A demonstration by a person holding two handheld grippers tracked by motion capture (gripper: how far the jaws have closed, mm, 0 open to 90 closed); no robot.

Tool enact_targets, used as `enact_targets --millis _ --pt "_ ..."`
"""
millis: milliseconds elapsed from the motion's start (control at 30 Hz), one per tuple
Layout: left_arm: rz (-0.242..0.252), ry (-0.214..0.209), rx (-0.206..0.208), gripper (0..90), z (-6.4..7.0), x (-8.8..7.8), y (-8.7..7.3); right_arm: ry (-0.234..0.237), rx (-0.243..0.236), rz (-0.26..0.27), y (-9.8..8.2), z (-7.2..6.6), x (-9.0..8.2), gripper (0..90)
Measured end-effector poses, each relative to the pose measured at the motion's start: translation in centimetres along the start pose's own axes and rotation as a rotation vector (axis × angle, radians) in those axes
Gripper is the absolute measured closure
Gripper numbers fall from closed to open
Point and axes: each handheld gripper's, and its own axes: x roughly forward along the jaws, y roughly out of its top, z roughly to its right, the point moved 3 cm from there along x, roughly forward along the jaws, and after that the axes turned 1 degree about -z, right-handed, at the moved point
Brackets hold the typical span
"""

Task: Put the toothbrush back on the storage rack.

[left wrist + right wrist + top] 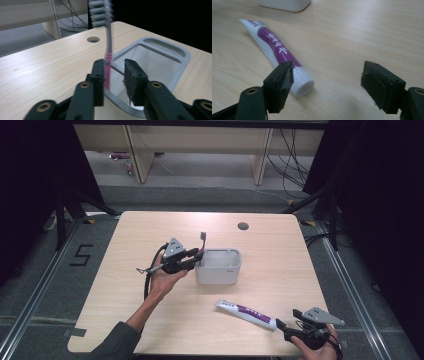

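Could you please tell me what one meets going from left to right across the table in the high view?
Left gripper → grey holder → toothpaste tube → right gripper.

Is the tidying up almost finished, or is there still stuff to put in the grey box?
About halfway. The toothbrush stands upright with its handle down inside the grey box. The left gripper sits at the box's rim with its fingers parted and one still beside the handle, so it seems to be letting go. The toothpaste tube lies flat on the table, and the open right gripper waits near its cap.
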Motion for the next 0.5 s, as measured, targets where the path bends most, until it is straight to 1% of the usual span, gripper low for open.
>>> enact_targets --millis 67,100,133,167,233,300,367,400,433,467,500 --pt "0.001 0.012 -0.015 59.1 -0.3 -0.3 0.1 0.001 -0.003 0.005 0.0 0.0 0.0 26.3" --pt "0.006 0.009 -0.021 56.2 -0.4 -0.5 0.2 0.000 0.000 -0.003 0.0 0.0 0.0 26.3" --pt "0.013 0.005 -0.026 53.0 -0.4 -0.7 0.4 -0.003 -0.003 -0.004 0.0 0.0 0.0 26.3" --pt "0.022 -0.008 -0.026 50.1 -0.4 -0.9 0.5 -0.006 -0.017 0.001 0.0 0.2 0.0 26.3" --pt "0.014 -0.014 -0.018 44.5 -0.2 -1.6 0.9 -0.007 -0.015 0.001 0.0 0.2 0.0 26.3" --pt "0.005 -0.032 -0.034 39.2 -0.1 -2.2 1.1 -0.007 -0.014 -0.001 0.0 0.2 0.0 26.3" --pt "-0.004 -0.038 -0.042 36.2 0.1 -3.2 1.2 -0.003 -0.010 0.001 0.0 0.1 -0.1 26.3" --pt "-0.003 -0.037 -0.036 35.6 0.3 -3.7 1.2 0.001 -0.025 0.008 0.1 0.2 0.0 26.3" --pt "0.003 -0.045 -0.029 34.4 0.4 -4.3 1.2 0.004 -0.024 0.014 0.1 0.2 0.0 26.3" --pt "-0.003 -0.039 -0.034 33.1 0.5 -5.1 1.2 0.004 -0.026 0.011 0.1 0.2 0.0 26.3" --pt "-0.009 -0.039 -0.043 32.1 0.6 -5.7 1.0 0.000 -0.037 0.010 0.1 0.3 0.0 26.3"
